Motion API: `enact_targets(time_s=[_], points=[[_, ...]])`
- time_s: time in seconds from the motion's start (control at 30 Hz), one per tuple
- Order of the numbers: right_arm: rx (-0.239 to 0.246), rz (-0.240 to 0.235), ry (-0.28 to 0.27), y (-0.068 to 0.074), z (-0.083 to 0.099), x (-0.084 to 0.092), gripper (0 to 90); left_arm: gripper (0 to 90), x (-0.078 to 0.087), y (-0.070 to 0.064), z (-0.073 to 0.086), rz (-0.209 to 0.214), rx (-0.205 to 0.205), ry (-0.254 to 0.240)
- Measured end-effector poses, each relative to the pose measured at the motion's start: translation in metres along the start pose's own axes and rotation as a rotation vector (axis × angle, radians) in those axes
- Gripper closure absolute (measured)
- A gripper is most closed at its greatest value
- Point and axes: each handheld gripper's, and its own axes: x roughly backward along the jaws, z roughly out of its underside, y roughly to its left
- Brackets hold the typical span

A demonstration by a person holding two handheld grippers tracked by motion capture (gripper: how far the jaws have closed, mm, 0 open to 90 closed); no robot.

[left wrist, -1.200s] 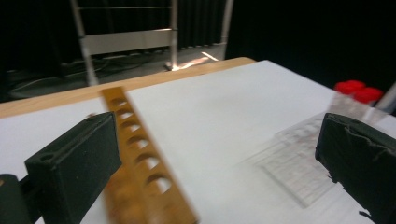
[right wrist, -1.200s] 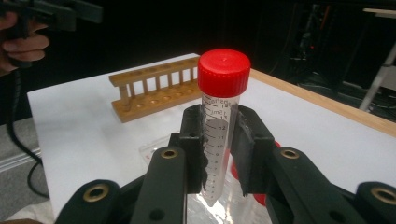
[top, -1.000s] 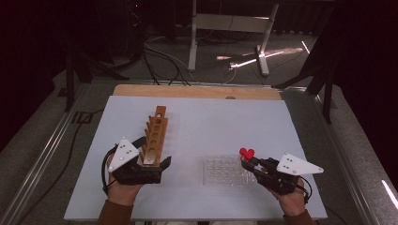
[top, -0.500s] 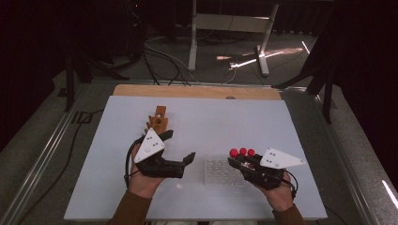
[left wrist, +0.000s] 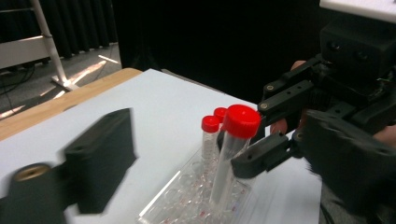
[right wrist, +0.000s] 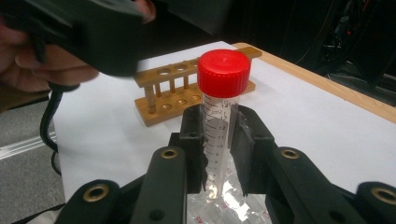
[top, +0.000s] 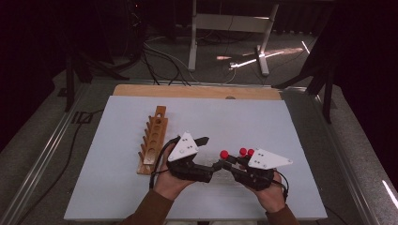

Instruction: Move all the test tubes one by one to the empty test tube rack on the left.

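My right gripper (right wrist: 219, 140) is shut on a clear graduated tube with a red cap (right wrist: 223, 72), held upright over a clear plastic rack (right wrist: 229, 200). In the left gripper view that tube (left wrist: 240, 120) stands in front of two more red-capped tubes (left wrist: 210, 123) in the clear rack (left wrist: 187, 196). My left gripper (left wrist: 215, 154) has just been closing. The held tube stands in the gap between its jaws, and neither jaw touches it. From above, the left gripper (top: 211, 154) meets the right gripper (top: 226, 164) at the near middle of the table.
An empty wooden tube rack (top: 153, 138) lies left of the left hand, running away from me. The white mat (top: 263, 117) has free room behind and to the right. A wooden board (top: 197, 91) lines the far edge. Cables and stand legs lie beyond the table.
My left gripper left the wooden rack and swung right to the tube, its jaws narrowing. The right gripper shifted left with its tube, apart from the other two caps.
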Motion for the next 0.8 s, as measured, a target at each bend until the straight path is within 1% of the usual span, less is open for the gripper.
enact_targets(time_s=[0.03, 0.07, 0.1, 0.13, 0.17, 0.2, 0.23, 0.27, 0.3, 0.33, 0.4, 0.43, 0.47, 0.5, 0.57, 0.6, 0.63, 0.67, 0.73, 0.77, 0.8], points=[[0.0, -0.001, 0.0, 0.0, 0.0, 0.0, 75.2, 24.0, -0.002, 0.0, 0.0, 0.006, -0.001, 0.001], [0.0, -0.001, 0.0, 0.0, 0.0, 0.0, 75.2, 24.0, -0.004, 0.0, -0.001, 0.014, 0.0, -0.004], [0.001, -0.002, -0.003, 0.001, 0.0, -0.001, 75.2, 36.1, -0.005, 0.0, -0.001, 0.031, 0.008, -0.011], [0.001, -0.003, -0.005, 0.001, 0.0, -0.001, 75.2, 40.6, -0.006, 0.0, -0.001, 0.039, 0.008, -0.01], [0.001, -0.003, -0.005, 0.001, 0.0, -0.001, 75.2, 40.6, -0.008, 0.0, -0.001, 0.04, 0.007, -0.007], [0.002, -0.005, -0.006, 0.001, 0.0, 0.0, 75.2, 50.4, -0.009, 0.001, -0.001, 0.048, 0.007, 0.0], [0.002, -0.005, -0.006, 0.001, 0.0, 0.0, 75.2, 54.3, -0.01, 0.001, -0.001, 0.056, 0.008, 0.005], [0.001, -0.007, -0.006, 0.001, 0.0, 0.0, 75.2, 56.1, -0.011, 0.0, 0.0, 0.063, 0.006, 0.015], [0.001, -0.007, -0.006, 0.001, 0.0, 0.0, 75.2, 56.1, -0.012, 0.0, 0.0, 0.065, 0.003, 0.022], [0.001, -0.009, -0.005, 0.001, 0.0, -0.001, 75.2, 61.8, -0.014, -0.001, 0.0, 0.067, 0.002, 0.029], [0.001, -0.01, -0.003, 0.002, 0.0, -0.001, 75.2, 66.9, -0.016, -0.002, 0.0, 0.078, -0.002, 0.041], [0.001, -0.01, -0.003, 0.002, 0.0, -0.001, 75.2, 66.9, -0.016, -0.002, 0.001, 0.082, -0.005, 0.044], [-0.001, -0.01, 0.001, 0.001, 0.001, -0.002, 75.2, 69.9, -0.017, -0.003, 0.001, 0.078, -0.01, 0.048], [-0.005, -0.013, 0.002, 0.001, 0.002, -0.002, 75.2, 70.3, -0.017, -0.003, 0.001, 0.074, -0.015, 0.051], [-0.009, -0.016, 0.0, 0.0, 0.002, -0.002, 75.0, 70.6, -0.017, -0.003, 0.001, 0.074, -0.011, 0.048], [-0.009, -0.014, -0.008, -0.001, 0.002, -0.001, 73.2, 70.8, -0.016, -0.002, 0.0, 0.071, -0.012, 0.045], [-0.009, -0.014, -0.008, -0.001, 0.002, -0.001, 73.2, 70.8, -0.016, -0.002, 0.0, 0.061, -0.013, 0.044], [-0.029, -0.016, -0.019, -0.003, 0.002, 0.001, 62.8, 70.8, -0.015, -0.001, 0.0, 0.054, -0.012, 0.043], [-0.041, -0.02, -0.02, -0.005, 0.002, 0.002, 54.6, 70.8, -0.014, 0.001, -0.001, 0.044, -0.004, 0.038], [-0.041, -0.02, -0.02, -0.005, 0.002, 0.002, 54.6, 70.8, -0.013, 0.003, -0.001, 0.035, 0.001, 0.036], [-0.048, -0.013, -0.028, -0.008, 0.002, 0.005, 43.2, 70.8, -0.012, 0.005, -0.001, 0.031, 0.005, 0.034]])
